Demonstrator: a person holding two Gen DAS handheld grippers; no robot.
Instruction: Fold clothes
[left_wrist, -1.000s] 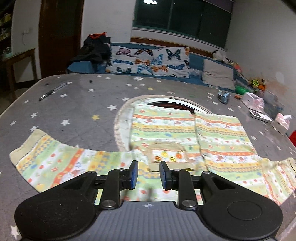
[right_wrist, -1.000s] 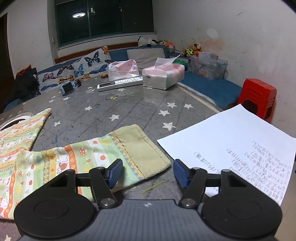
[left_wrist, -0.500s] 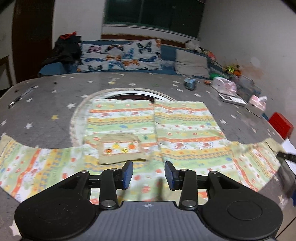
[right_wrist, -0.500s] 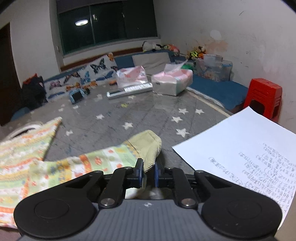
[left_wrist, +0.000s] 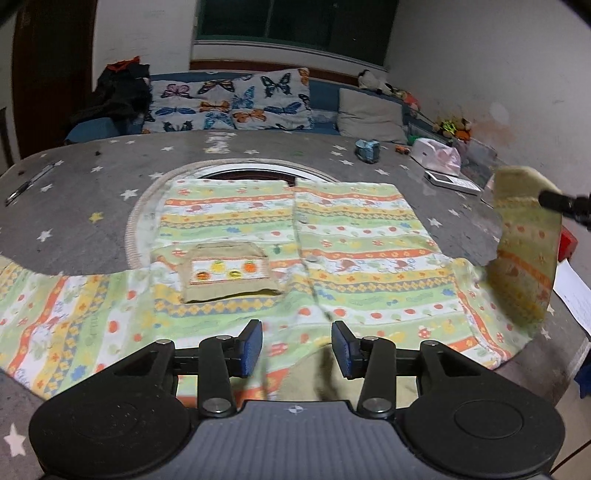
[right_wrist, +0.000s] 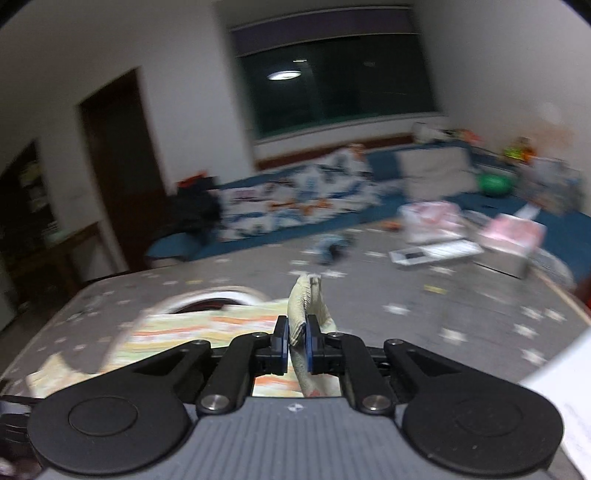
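A striped child's shirt (left_wrist: 351, 236) with a tan pocket (left_wrist: 225, 269) lies spread flat on the grey star-patterned table (left_wrist: 92, 184). My left gripper (left_wrist: 297, 343) hovers over the shirt's near edge. Its jaws are opening, and the cloth lies under them with nothing pinched between. My right gripper (right_wrist: 295, 332) is shut on the tan sleeve cuff (right_wrist: 308, 295) and holds it raised above the table. In the left wrist view that lifted sleeve (left_wrist: 524, 258) hangs at the right from the right gripper's tip (left_wrist: 565, 203). The right wrist view is blurred by motion.
A white paper sheet (left_wrist: 576, 295) lies at the table's right edge, with a red stool (left_wrist: 567, 240) beyond it. Tissue packs (left_wrist: 439, 157), a white remote (left_wrist: 450, 181) and a small toy (left_wrist: 367, 149) sit at the far right. A round hole (left_wrist: 243, 173) shows behind the shirt.
The right gripper shut on the sleeve cuff, then lifted it off the table and swung it left. The left gripper's jaws widened and it shifted right along the shirt's near edge.
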